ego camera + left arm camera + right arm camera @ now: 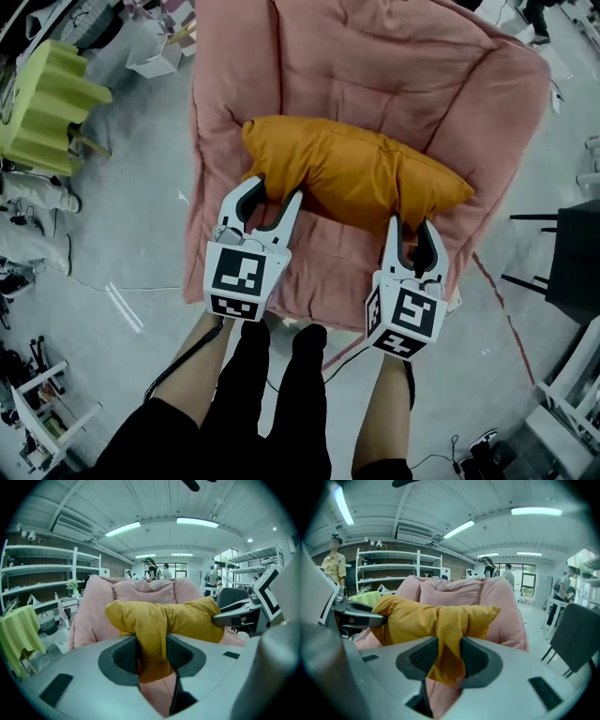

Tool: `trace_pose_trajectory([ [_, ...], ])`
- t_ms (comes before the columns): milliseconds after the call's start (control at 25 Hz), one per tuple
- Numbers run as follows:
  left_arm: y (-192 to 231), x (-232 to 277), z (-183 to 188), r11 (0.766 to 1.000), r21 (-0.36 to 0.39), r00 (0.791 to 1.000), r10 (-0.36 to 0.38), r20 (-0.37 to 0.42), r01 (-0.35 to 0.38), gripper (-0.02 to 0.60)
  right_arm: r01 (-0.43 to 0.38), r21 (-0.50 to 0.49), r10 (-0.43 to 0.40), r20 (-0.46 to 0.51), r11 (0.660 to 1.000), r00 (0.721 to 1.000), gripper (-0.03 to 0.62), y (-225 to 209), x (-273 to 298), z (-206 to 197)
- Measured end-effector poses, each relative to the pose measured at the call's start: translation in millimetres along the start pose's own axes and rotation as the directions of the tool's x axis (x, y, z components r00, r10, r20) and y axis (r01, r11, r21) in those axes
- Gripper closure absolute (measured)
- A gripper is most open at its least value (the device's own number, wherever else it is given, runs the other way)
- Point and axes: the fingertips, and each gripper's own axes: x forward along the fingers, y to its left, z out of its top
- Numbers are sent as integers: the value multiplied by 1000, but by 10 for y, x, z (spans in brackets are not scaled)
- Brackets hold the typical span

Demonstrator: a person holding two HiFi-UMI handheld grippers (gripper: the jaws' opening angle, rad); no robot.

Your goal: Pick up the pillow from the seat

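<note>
My left gripper (277, 193) and right gripper (412, 230) each pinch the pillow (356, 173) by its near edge. It looks just clear of the seat (375, 66), so the pickup seems nearly done.

— What carries everything here?
— A pink quilted fabric armchair seat (375, 56), standing on the grey concrete floor (131, 244).
— Anything on it?
— An orange stuffed fabric pillow (352, 173) spans its middle, nearer the front edge. Whether it touches the cushion can't be told.
</note>
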Motion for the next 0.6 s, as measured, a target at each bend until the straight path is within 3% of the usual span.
trace_pose_trajectory([
  [600, -69, -699, 919, 999, 43, 994, 12, 112, -17, 411, 24, 5, -24, 102, 1000, 994, 424, -8, -780, 826],
])
